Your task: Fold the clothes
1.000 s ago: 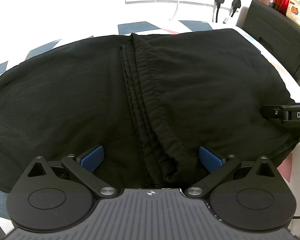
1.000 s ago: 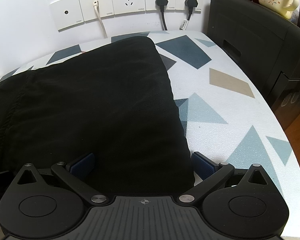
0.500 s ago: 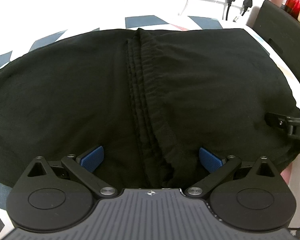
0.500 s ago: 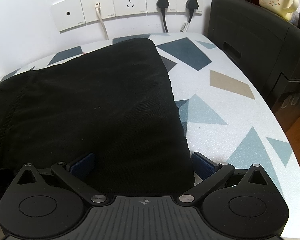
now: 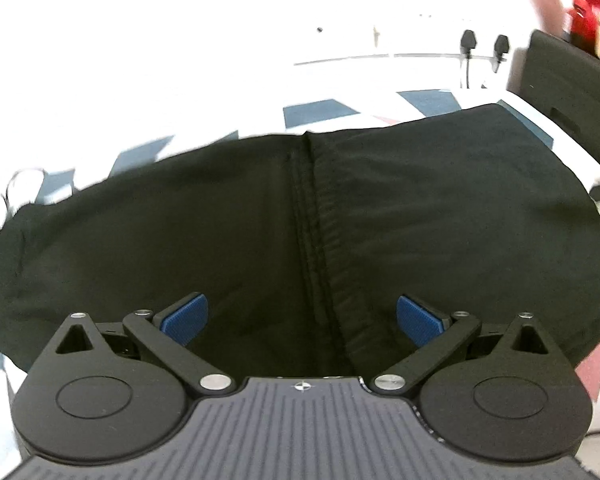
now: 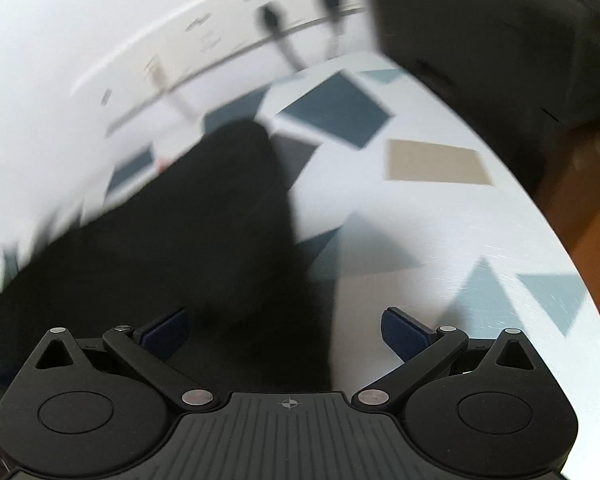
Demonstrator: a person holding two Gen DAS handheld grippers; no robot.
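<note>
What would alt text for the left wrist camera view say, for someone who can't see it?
An open left gripper, blue pads wide apart, hovers over a black garment spread flat on a white table with blue shapes, a gathered seam running up its middle. Two black plugs sit in the washed-out wall behind.

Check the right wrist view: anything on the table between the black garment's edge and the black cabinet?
Nothing: between the black garment and the black cabinet only bare patterned table shows in the blurred right wrist view.
</note>
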